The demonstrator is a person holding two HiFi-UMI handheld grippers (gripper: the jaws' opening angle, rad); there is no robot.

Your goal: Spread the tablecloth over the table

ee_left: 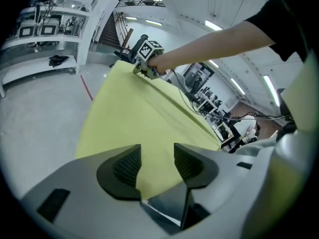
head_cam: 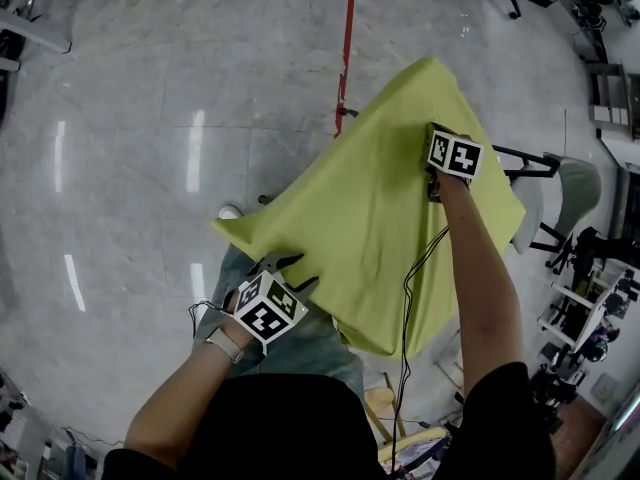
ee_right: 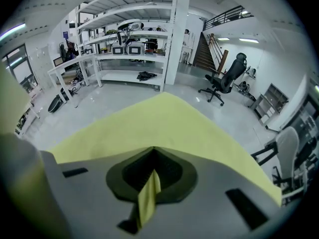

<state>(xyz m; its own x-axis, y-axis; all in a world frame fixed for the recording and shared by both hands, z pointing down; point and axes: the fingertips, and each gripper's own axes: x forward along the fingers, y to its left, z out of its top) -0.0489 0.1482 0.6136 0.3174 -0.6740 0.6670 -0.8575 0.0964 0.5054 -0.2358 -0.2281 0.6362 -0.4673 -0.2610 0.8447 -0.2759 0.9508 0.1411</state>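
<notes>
Yellow-green tablecloth (head_cam: 370, 218) sits mid-scene, opened out as a sloping sheet w/ one corner peaking at the far side & its near edge hanging down by the person's legs. Whatever is under it is fully covered, so can't tell what carries it. Right tongs (head_cam: 434, 178) are on the cloth's far-right part, pinched tight on a raised fold. In the right gripper view a thin strip of yellow fabric stands clamped btw the closed pads, w/ the rest of the sheet spreading away beyond. Left tongs (head_cam: 293, 273) are at the near-left edge, standing wide. In the left gripper view the two ribbed pads are clearly apart, cloth showing in the gap beyond them, neither pad pressing on it. That same view shows the right arm (ee_left: 214, 44) reaching across to the far end of the sheet, w/ a long crease running from there toward the near side. Black cables (head_cam: 412, 288) trail over the cloth's near-right part. Around it: polished grey floor (head_cam: 150, 88) w/ a red line (head_cam: 348, 28) running up to the cloth's far edge, a white shoe (head_cam: 230, 211) just left of the sheet, a grey chair (head_cam: 578, 186) to the right. Bkgd in the right gripper view: white shelving (ee_right: 129, 49) at far left, black office chair (ee_right: 224, 78) & a staircase (ee_right: 209, 49) further right.
</notes>
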